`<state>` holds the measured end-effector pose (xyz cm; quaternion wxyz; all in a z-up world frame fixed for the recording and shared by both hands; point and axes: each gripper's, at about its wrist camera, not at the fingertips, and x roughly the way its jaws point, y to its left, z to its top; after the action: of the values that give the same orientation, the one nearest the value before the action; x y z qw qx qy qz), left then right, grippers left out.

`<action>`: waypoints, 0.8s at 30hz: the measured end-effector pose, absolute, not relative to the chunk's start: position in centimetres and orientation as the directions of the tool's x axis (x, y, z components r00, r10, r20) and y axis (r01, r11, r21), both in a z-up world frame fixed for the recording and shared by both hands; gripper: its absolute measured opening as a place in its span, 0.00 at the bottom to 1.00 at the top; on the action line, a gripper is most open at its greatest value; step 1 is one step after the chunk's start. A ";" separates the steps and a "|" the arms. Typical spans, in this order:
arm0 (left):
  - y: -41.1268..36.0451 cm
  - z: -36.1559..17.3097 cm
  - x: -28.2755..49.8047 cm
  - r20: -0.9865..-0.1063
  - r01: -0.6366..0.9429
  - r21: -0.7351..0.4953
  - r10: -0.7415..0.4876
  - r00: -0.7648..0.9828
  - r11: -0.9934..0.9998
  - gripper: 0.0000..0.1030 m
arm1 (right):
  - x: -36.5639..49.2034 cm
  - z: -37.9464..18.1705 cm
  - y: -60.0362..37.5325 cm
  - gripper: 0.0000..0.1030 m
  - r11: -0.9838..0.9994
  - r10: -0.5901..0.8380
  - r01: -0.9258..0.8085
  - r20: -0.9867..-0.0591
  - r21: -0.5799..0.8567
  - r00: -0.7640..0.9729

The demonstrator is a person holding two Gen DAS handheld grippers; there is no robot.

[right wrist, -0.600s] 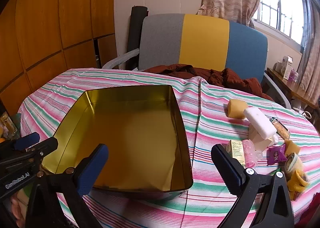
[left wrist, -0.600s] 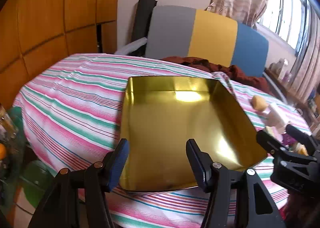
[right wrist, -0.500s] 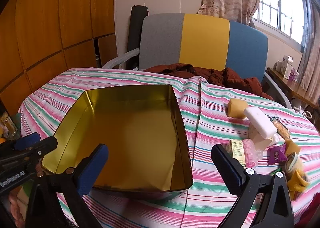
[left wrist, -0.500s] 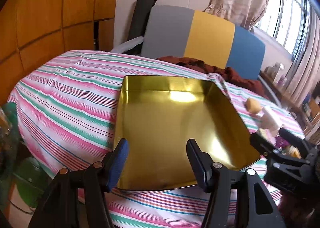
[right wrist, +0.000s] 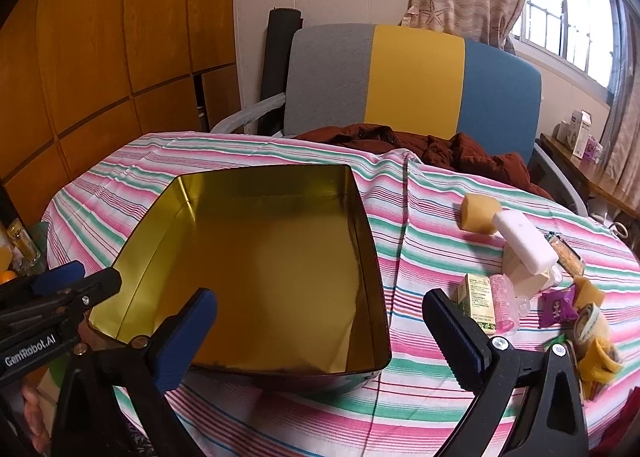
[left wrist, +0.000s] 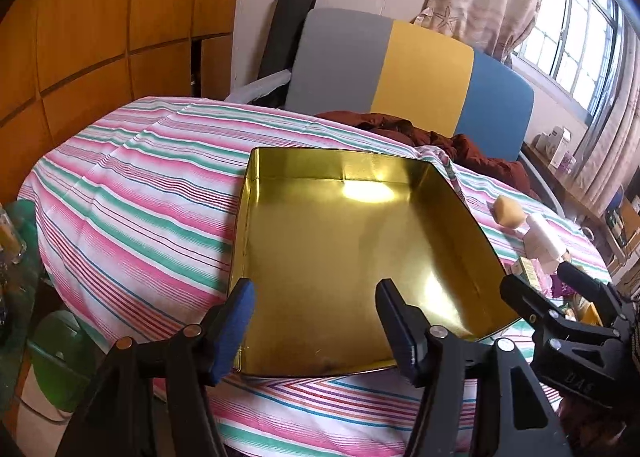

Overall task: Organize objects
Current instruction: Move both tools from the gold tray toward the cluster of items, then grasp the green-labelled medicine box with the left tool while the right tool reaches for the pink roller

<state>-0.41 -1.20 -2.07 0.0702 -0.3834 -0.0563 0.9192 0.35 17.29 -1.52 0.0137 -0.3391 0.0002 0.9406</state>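
An empty gold tin box (left wrist: pixel 344 257) (right wrist: pixel 256 277) sits on the striped tablecloth. My left gripper (left wrist: pixel 316 321) hovers open over the box's near edge, nothing between its fingers. My right gripper (right wrist: pixel 320 333) is open wide above the box's near right corner. To the right lie small items: a yellow sponge (right wrist: pixel 478 213), a white soap bar (right wrist: pixel 524 241), a green carton (right wrist: pixel 478 301), a pink bottle (right wrist: pixel 504 305), a purple packet (right wrist: pixel 558 305). Each gripper shows in the other's view at the edge.
A grey, yellow and blue chair (right wrist: pixel 412 85) stands behind the table with a dark red jacket (right wrist: pixel 440 149) on it. Wooden panels (left wrist: pixel 100 29) line the left wall. Bottles (left wrist: pixel 8 237) stand low at left.
The left wrist view has swung a little left and pulled back. Both grippers stay open, and the objects on the table have not moved.
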 end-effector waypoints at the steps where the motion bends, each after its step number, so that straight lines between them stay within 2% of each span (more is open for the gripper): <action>1: -1.1 -2.0 -0.4 -0.697 -0.094 -0.160 0.180 -0.695 -0.983 0.68 | 0.5 -1.4 17.4 1.00 -1.000 0.029 -0.028 -0.636 -0.012 -0.771; 5: -0.4 -1.7 -0.1 -0.686 -0.149 -0.158 0.217 -0.695 -0.976 0.71 | 0.9 -1.2 18.6 1.00 -0.999 0.035 -0.053 -0.637 0.008 -0.770; 10: 1.1 -0.7 0.4 -0.656 -0.236 -0.159 0.281 -0.700 -0.959 0.79 | 1.8 -1.0 21.2 1.00 -0.994 0.070 -0.107 -0.634 0.020 -0.770; 19: 4.3 0.5 0.0 -0.651 -0.368 -0.136 0.363 -0.667 -0.920 0.80 | 3.1 0.2 29.9 1.00 -0.967 0.153 -0.248 -0.641 0.060 -0.752; 24: 7.1 1.2 -0.4 -0.659 -0.462 -0.144 0.433 -0.615 -0.875 0.80 | 3.6 1.6 37.4 1.00 -0.920 0.278 -0.388 -0.623 0.045 -0.731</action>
<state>-0.43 7.07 1.21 0.2492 -0.3614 0.0201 0.8983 3.64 37.35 1.60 0.1797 -0.3194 0.0864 0.9264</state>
